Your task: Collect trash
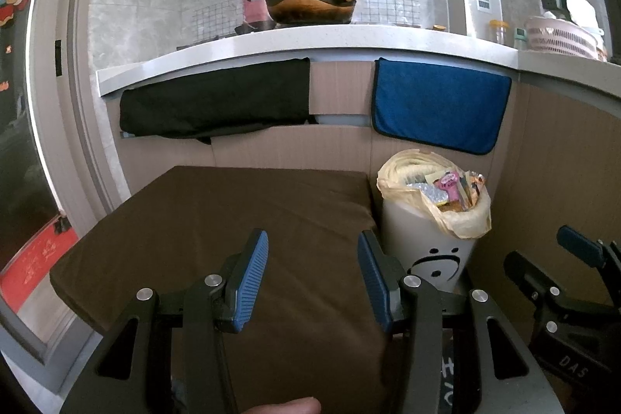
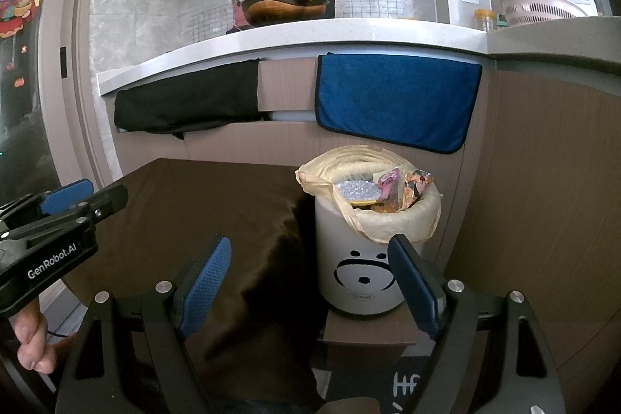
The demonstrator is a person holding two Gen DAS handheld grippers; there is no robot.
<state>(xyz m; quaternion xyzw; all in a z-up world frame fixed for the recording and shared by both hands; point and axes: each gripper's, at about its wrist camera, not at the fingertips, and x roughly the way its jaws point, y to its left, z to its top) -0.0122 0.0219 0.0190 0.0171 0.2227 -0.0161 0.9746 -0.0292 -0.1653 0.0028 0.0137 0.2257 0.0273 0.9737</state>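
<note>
A white trash bin [image 2: 363,270] with a black face drawing stands on a small wooden stand to the right of a brown-covered table [image 2: 217,204]. Its yellowish liner bag [image 2: 392,224] holds several wrappers [image 2: 388,189], piled to the rim. The bin also shows in the left wrist view [image 1: 431,239]. My right gripper [image 2: 310,282] is open and empty, just in front of the bin. My left gripper [image 1: 312,278] is open and empty over the brown table [image 1: 233,220], left of the bin. Each gripper shows at the edge of the other's view.
A white counter [image 1: 271,41] runs behind, with a wok [image 1: 310,6] and a pink basket [image 1: 559,37] on it. A black cloth [image 1: 213,99] and a blue towel [image 1: 438,103] hang from its front. Wooden panels [image 2: 543,181] close the right side.
</note>
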